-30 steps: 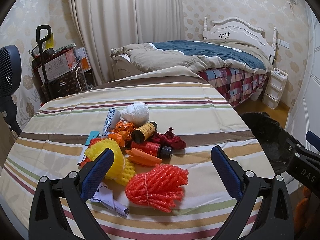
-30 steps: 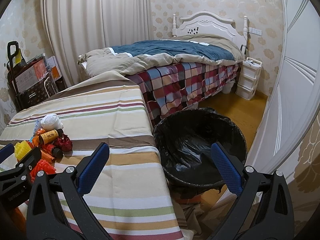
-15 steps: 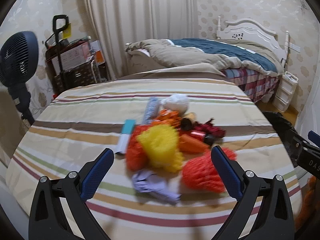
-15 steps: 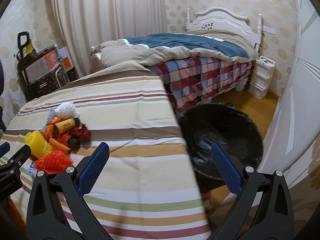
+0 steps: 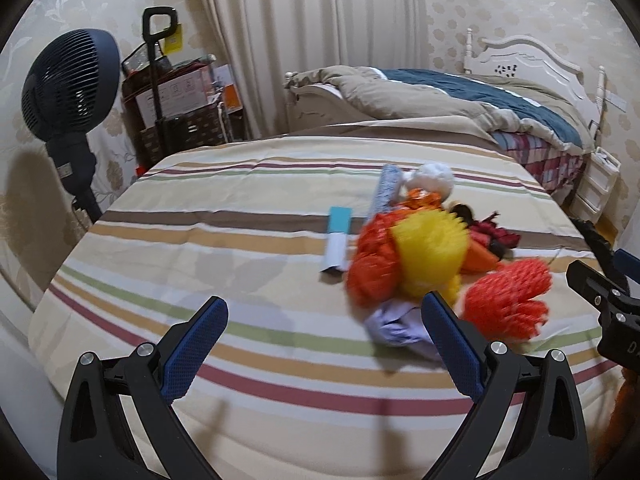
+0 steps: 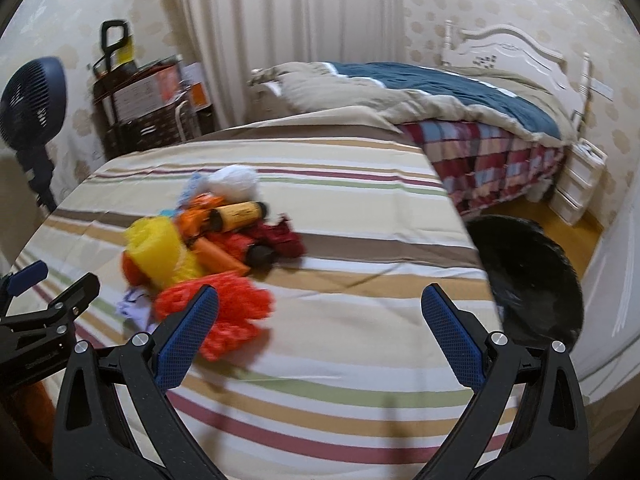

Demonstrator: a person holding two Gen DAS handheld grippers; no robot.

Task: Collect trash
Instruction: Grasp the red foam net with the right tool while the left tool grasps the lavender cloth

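left wrist view: left hand-held gripper [image 5: 324, 320] is spread wide, nothing between its blue pads, hovering over the striped desk [image 5: 240, 240]. trash pile sits right of centre on the desk, blurred. yellow foam net [image 5: 430, 256] in the middle, an orange foam net [image 5: 374, 268] on its left side, a red-orange foam net [image 5: 506, 300] to its right near the desk edge. crumpled lavender paper [image 5: 394, 326] lies just in front of the yellow net, partly behind the right pad. teal-and-white box [image 5: 338, 238] lies flat just left of the pile. white wad [image 5: 434, 178] and a blue patterned wrapper [image 5: 386, 192] at the far end of the pile. dark red wrapper [image 5: 494, 234] on the right side. right hand-held gripper [image 5: 608, 300] pokes in at the right edge. a dark fan [image 5: 70, 80] stands at left, bed [image 5: 460, 96] behind.

right wrist view: right hand-held gripper [image 6: 320, 320] is also wide apart and empty, above the desk [image 6: 360, 280]. the pile lies left of centre; red-orange foam net [image 6: 224, 312] nearest, partly behind the left pad. yellow foam net [image 6: 158, 250] behind it, brown bottle [image 6: 240, 214] lying on its side, dark red wrapper [image 6: 282, 238] beside it, white wad [image 6: 236, 180] farthest. black-lined trash bin [image 6: 528, 276] stands on the floor off the right desk edge, well apart from the pile. left hand-held gripper [image 6: 48, 312] shows at the left edge.
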